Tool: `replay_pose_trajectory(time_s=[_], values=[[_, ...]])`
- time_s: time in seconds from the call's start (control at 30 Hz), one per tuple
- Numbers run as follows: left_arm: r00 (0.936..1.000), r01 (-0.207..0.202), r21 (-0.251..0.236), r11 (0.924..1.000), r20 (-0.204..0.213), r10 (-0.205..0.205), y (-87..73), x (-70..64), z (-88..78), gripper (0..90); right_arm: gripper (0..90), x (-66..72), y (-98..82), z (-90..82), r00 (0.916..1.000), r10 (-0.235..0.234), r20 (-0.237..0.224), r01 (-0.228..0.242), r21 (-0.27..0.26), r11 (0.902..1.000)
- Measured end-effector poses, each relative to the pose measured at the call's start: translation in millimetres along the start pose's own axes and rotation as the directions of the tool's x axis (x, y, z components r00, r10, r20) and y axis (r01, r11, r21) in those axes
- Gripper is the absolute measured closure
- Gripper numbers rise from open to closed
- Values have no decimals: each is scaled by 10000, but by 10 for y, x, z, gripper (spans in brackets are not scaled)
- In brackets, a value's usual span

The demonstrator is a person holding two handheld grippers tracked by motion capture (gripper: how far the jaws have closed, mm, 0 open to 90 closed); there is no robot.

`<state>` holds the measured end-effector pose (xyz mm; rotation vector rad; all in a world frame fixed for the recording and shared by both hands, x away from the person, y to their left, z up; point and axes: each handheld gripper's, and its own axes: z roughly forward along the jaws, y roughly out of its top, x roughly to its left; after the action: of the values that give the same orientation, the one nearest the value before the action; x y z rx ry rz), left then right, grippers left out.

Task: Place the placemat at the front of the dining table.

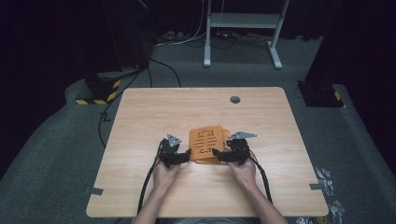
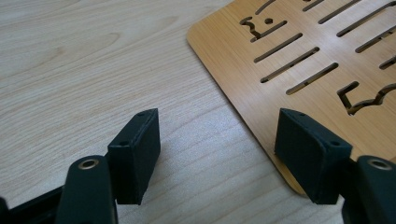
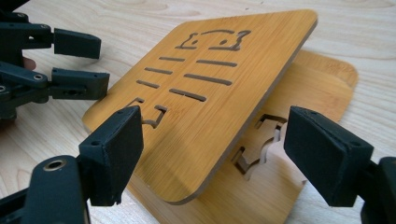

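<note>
Room: we see a dark space with grey carpet, a white metal stand (image 1: 243, 28) at the back, and cables on the floor.
Desk: a light wooden desk (image 1: 154, 112) with a grey round cap (image 1: 235, 99) near its far edge.
Upper board: an orange bamboo board (image 1: 207, 141) with rounded corners, cut through with short parallel slots and two animal-like outlines; it lies near the desk's middle, towards our side, between the two grippers.
Upper board, tilt: in the right gripper view this board (image 3: 205, 88) rests slanted, one edge down by the left gripper and the other lifted.
Lower board: a second board (image 3: 299, 154) of the same wood lies flat under it, showing a cut-out shape beside the raised edge.
Left gripper: we see the left gripper (image 1: 183, 156) at the upper board's left edge; in its own view (image 2: 217, 156) the jaws stand apart with bare desk between them, one pad over the board's edge, nothing clamped.
Right gripper: the right gripper (image 1: 219, 154) sits at the boards' right side; in its own view (image 3: 215, 154) its jaws are spread wide around the upper board's near corner, pads clear of the wood.
Hands: a person's hands (image 1: 166, 175) hold both grippers from the near edge.
High view alone: the room and the desk as a whole.
Gripper views alone: the wood grain, the slot shapes and the tilt.
</note>
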<state>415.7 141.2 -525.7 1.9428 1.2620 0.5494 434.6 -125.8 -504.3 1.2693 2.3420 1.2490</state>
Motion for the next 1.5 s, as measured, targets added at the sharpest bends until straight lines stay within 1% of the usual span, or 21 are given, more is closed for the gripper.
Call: replay_pose_trajectory(time_s=[0.03, 0.1, 0.27, 0.37, 0.4, 0.43, 0.47, 0.53, 0.6, 0.7, 0.77, 0.9, 1.03, 1.1, 1.17, 1.37, 1.4, 1.5], values=[[10000, -14, 2, 10000, -1, 14, 0, 1, 0, 312, 199, 8, -3, 9, 10000, 31, 1, -31, 41, 10000], [10000, -11, 2, 10000, 1, 11, 0, 1, 0, 312, 199, 13, -8, 25, 10000, -60, -73, 61, 87, 9999], [10000, -14, 0, 10000, -3, 14, 0, 0, 0, 312, 205, 45, -12, 46, 9998, 17, -189, -15, 143, 9999], [10000, 42, 3, 10000, -3, -42, -1, -1, 0, 313, 225, 68, -9, 47, 9997, -110, -218, 113, 130, 9999], [10000, 37, 5, 10000, 0, -37, 0, -1, 0, 313, 231, 96, -5, 50, 9994, -274, -224, 278, 150, 9995], [10000, 42, 4, 10000, -1, -42, 0, -1, 0, 313, 231, 96, -5, 50, 9994, -274, -224, 278, 150, 9995], [10000, 44, 3, 10000, 1, -44, 0, -1, 0, 313, 232, 114, -6, 59, 9994, -336, -121, 338, 161, 9993], [10000, 46, 0, 10000, 4, -46, -1, -1, 0, 313, 236, 118, -8, 64, 9995, -294, -102, 296, 168, 9994], [10000, 44, 4, 10000, 5, -44, -1, -1, 0, 314, 247, 107, -8, 64, 9994, -277, -195, 282, 236, 9993], [10000, 43, 3, 10000, 4, -43, -1, -1, 0, 314, 252, 106, -11, 75, 9994, -322, -151, 326, 246, 9992], [10000, 42, 12, 10000, 10, -42, 0, 1, 0, 314, 252, 109, -15, 85, 9993, -262, -255, 271, 352, 9990], [10000, 23, 5, 10000, 32, -23, 0, 3, 1, 315, 254, 125, -13, 82, 9992, -321, -236, 328, 319, 9990], [10000, 3, -10, 10000, 46, -3, 1, 5, 0, 316, 259, 125, -9, 65, 9988, -368, -332, 374, 185, 9991], [10000, 2, -24, 10000, 42, -2, 0, 4, 0, 318, 266, 144, 1, 41, 9988, -363, -328, 364, 3, 9993], [10000, 4, -22, 10000, 47, -4, 0, 4, 0, 318, 272, 153, 13, 14, 9982, -415, -431, 410, -121, 9991], [10000, -84, 14, 10000, -3, 84, 5, -6, 5, 325, 290, 190, 49, -40, 9982, -472, -367, 458, -397, 9982], [10000, 14, 34, 10000, 35, -14, 5, -2, 9, 325, 295, 197, 53, -47, 9984, -449, -344, 437, -373, 9984], [9995, 131, 125, 9998, 270, -134, 10, 27, 16, 328, 295, 223, 59, -52, 9970, -753, -147, 748, -362, 9965]])
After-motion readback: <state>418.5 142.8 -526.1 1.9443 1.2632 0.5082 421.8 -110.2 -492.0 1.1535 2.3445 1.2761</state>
